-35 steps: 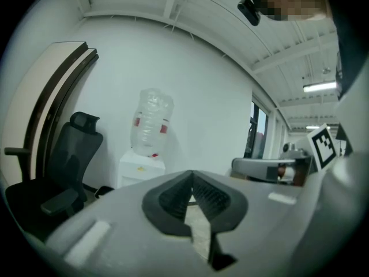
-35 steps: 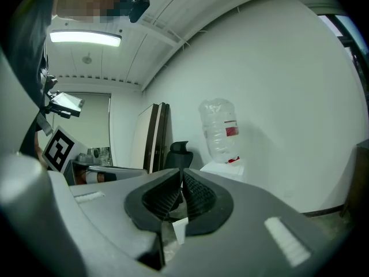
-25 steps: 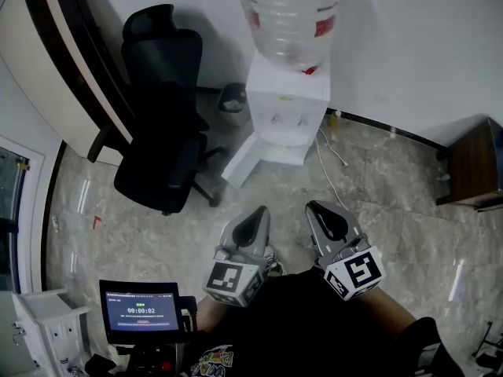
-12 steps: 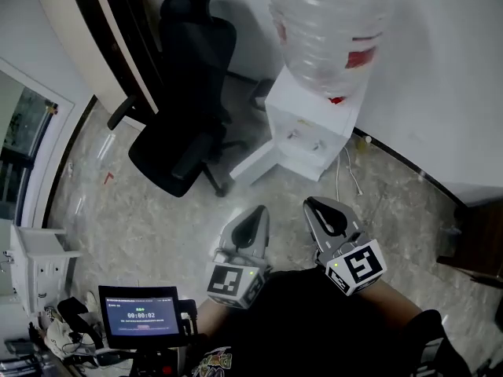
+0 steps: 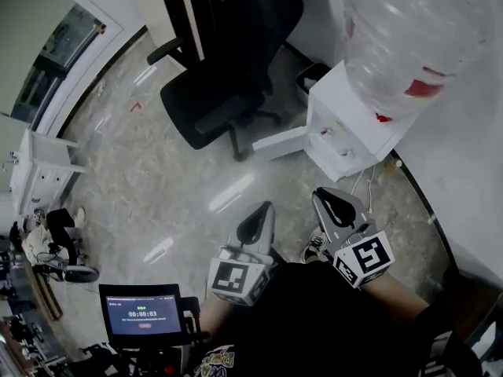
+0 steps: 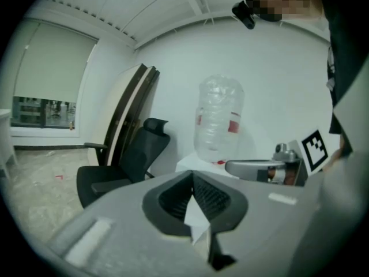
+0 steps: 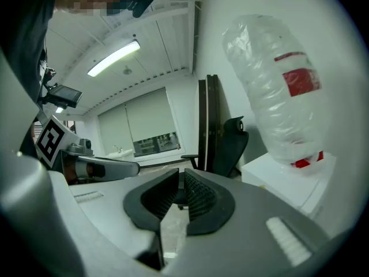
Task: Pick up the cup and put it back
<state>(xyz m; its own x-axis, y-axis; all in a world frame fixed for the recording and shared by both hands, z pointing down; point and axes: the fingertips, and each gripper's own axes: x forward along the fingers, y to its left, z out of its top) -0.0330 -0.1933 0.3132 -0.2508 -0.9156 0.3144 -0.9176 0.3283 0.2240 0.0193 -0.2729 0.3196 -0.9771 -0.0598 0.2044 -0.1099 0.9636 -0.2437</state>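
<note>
No cup shows in any view. My left gripper [image 5: 262, 210] is held close in front of the person's dark shirt, its jaws shut and empty; the left gripper view shows its pads [image 6: 192, 178] meeting at the tip. Beside it my right gripper [image 5: 326, 199] points the same way, toward the water dispenser [image 5: 346, 132]. Its jaws [image 7: 179, 178] are opening, with a narrow slit between the pads and nothing in it. The dispenser's big clear bottle [image 5: 416, 45] with a red label stands ahead and to the right.
A black office chair [image 5: 228, 85] stands left of the dispenser, with a small dark bin [image 5: 313, 75] between them. Low at the left sits a small monitor [image 5: 143, 314], and a white cabinet [image 5: 43, 171] stands at the far left. Cables trail on the marble floor by the wall.
The head view has swung left: the dispenser and chair slid toward the upper right, and more floor and a white cabinet show at left. Both grippers stay in front of the body.
</note>
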